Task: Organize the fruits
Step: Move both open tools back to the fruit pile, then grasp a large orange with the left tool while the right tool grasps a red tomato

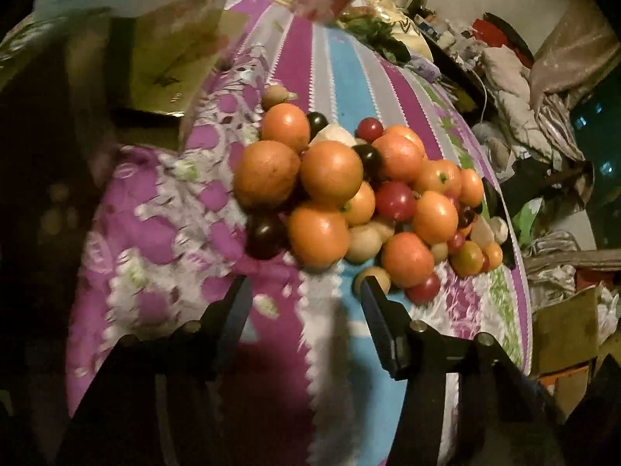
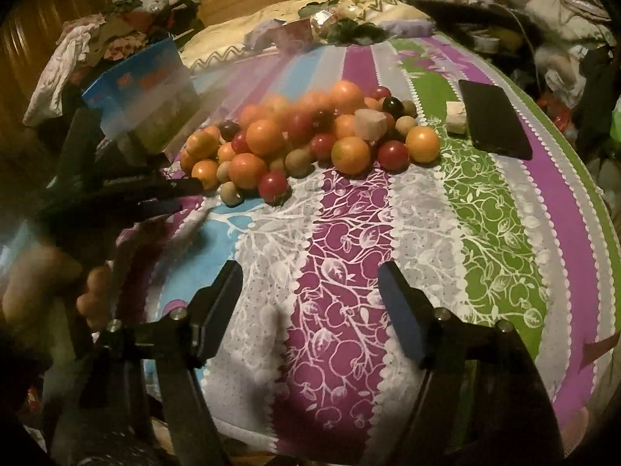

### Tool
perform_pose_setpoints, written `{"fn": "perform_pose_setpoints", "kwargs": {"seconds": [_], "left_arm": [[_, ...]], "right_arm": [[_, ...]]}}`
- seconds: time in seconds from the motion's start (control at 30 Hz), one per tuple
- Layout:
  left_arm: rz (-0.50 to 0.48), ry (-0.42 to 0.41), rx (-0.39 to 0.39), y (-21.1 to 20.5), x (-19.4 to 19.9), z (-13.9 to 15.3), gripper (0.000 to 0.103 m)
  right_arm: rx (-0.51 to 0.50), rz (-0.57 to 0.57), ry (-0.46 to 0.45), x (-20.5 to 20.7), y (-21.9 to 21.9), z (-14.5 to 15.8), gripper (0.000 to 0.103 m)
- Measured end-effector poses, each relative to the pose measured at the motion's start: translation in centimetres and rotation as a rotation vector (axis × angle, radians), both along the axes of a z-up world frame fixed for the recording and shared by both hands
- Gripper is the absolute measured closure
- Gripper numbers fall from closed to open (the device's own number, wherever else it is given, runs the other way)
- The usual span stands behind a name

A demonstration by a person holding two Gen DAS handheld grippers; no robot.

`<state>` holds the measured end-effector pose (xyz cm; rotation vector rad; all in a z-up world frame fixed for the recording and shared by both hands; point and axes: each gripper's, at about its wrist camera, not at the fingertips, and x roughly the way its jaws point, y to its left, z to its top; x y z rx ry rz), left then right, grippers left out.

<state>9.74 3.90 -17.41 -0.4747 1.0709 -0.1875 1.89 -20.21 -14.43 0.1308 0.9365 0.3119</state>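
Much of the left wrist view is smeared: its left side is dark and blurred, and a box-like shape there cannot be made out. The fruit pile (image 1: 357, 198) lies on the bed (image 1: 341, 77), on a striped floral sheet, heaped so that lower pieces are hidden under the upper ones. Orange round fruits (image 1: 330, 174) sit on top, with red (image 1: 396, 201), dark purple (image 1: 267, 235) and pale tan ones (image 1: 363, 244) wedged between; what kinds they are is hard to tell. A pale cube (image 2: 370, 124) rests among them.

The left gripper (image 1: 306, 285) hangs just short of the pile's near side, jaws spread apart and empty. In the right wrist view it (image 2: 186, 196) comes in from the bed's left edge, partly hiding the fruits there, with a blurred blue box (image 2: 143, 101) above it. The right gripper (image 2: 310, 272) is spread wide with nothing between its jaws, over bare sheet, well apart from the pile.

A black phone (image 2: 495, 118) lies toward the right edge beside a small pale block (image 2: 456, 116). Pillows and leafy clutter (image 2: 349, 29) crowd the far end, and clothes heap around the bed.
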Motion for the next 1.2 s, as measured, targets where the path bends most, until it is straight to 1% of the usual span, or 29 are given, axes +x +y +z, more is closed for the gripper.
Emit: {"fn": "perform_pose_setpoints", "kwargs": {"seconds": [0.1, 0.2, 0.27, 0.37, 0.4, 0.47, 0.6, 0.7, 0.73, 0.8, 0.87, 0.93, 1.07, 1.2], "left_arm": [[0.028, -0.001, 0.000, -0.4, 1.1, -0.2, 0.044], [0.063, 0.001, -0.021, -0.2, 2.1, -0.7, 0.042], [0.069, -0.014, -0.023, -0.3, 2.5, -0.5, 0.040], [0.066, -0.019, -0.017, -0.4, 3.4, -0.6, 0.040], [0.067, -0.014, -0.011, -0.3, 3.5, -0.5, 0.043], [0.050, -0.016, -0.002, -0.1, 3.0, -0.3, 0.066], [0.001, -0.038, 0.034, -0.1, 1.1, 0.6, 0.066], [-0.031, -0.050, 0.071, 0.0, -0.8, 1.3, 0.067], [-0.041, -0.049, 0.081, 0.0, -1.2, 1.4, 0.066], [-0.069, -0.044, 0.132, 0.1, -2.6, 1.1, 0.066], [-0.087, -0.038, 0.147, 0.2, -3.2, 0.6, 0.065], [-0.092, -0.046, 0.153, 0.0, -3.5, 0.4, 0.063], [-0.100, -0.063, 0.178, -0.6, -3.5, 0.3, 0.063], [-0.096, -0.077, 0.178, -0.4, -3.3, 0.1, 0.063]], "right_arm": [[0.000, -0.007, 0.010, 0.3, -0.5, -0.4, 0.030], [0.003, -0.018, 0.019, 0.5, -1.1, -0.7, 0.030], [0.003, -0.021, 0.026, 0.7, -1.3, -0.9, 0.030], [0.003, -0.022, 0.039, 0.7, -1.3, -1.2, 0.030], [0.006, -0.021, 0.041, 0.7, -1.3, -1.2, 0.034], [0.008, -0.015, 0.039, 0.8, -1.2, -1.0, 0.042], [0.014, -0.002, 0.029, 1.1, -0.9, -0.7, 0.049], [0.022, 0.018, 0.021, 1.6, -0.4, -0.6, 0.049], [0.024, 0.032, 0.019, 1.9, -0.2, -0.5, 0.049], [0.022, 0.080, 0.011, 2.5, 0.8, -0.6, 0.049], [0.004, 0.143, 0.005, 3.6, 2.1, -0.9, 0.049], [-0.004, 0.183, 0.006, 4.9, 3.1, -1.4, 0.049], [-0.016, 0.200, 0.019, 7.4, 3.9, -2.4, 0.049], [-0.041, 0.225, 0.024, 8.9, 4.8, -3.1, 0.049]]}}
